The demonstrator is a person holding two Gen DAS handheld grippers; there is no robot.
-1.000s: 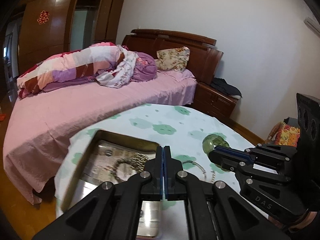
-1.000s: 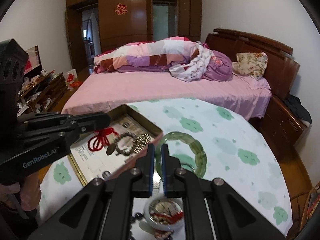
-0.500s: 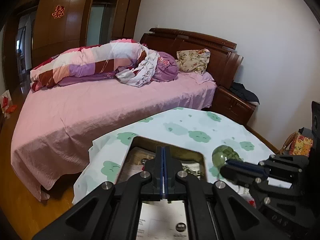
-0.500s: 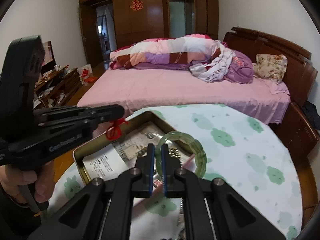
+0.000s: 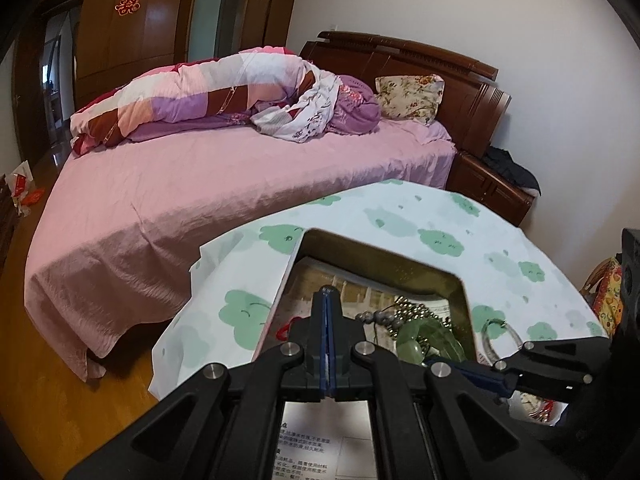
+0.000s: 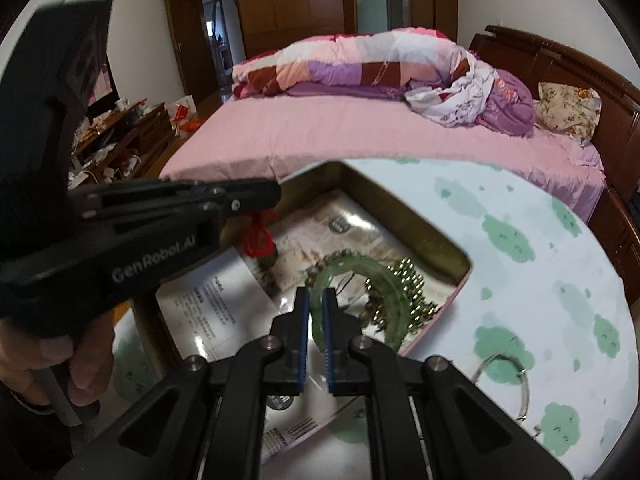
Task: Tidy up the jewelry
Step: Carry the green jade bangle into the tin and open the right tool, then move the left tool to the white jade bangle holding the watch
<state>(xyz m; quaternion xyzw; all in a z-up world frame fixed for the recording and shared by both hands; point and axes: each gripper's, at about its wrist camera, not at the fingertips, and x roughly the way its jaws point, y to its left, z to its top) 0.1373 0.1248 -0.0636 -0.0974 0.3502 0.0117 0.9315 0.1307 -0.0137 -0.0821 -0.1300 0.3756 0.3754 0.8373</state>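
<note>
A gold metal tin (image 6: pixel 436 240) lined with printed paper sits on the round table with the green-cloud cloth (image 6: pixel 520 216). My right gripper (image 6: pixel 316 300) is shut on a green jade bangle (image 6: pixel 384 280) and holds it over the tin, above a bead bracelet and a gold chain (image 6: pixel 412 280). The bangle also shows in the left wrist view (image 5: pixel 432 336). My left gripper (image 5: pixel 327 300) is shut on a red tassel cord (image 6: pixel 258 236), which hangs from its tips (image 6: pixel 276 196) over the tin's left part. A thin silver bangle (image 6: pixel 516 376) lies on the cloth right of the tin.
A bed with a pink sheet (image 5: pixel 200 184) and a rolled quilt stands just behind the table. A wooden nightstand (image 5: pixel 492 188) is at the back right. A cluttered low cabinet (image 6: pixel 120 136) is at the far left.
Both grippers have moved over the tin. The green bangle has come lower, down among the jewelry in the tin. The left gripper still holds the red tassel.
</note>
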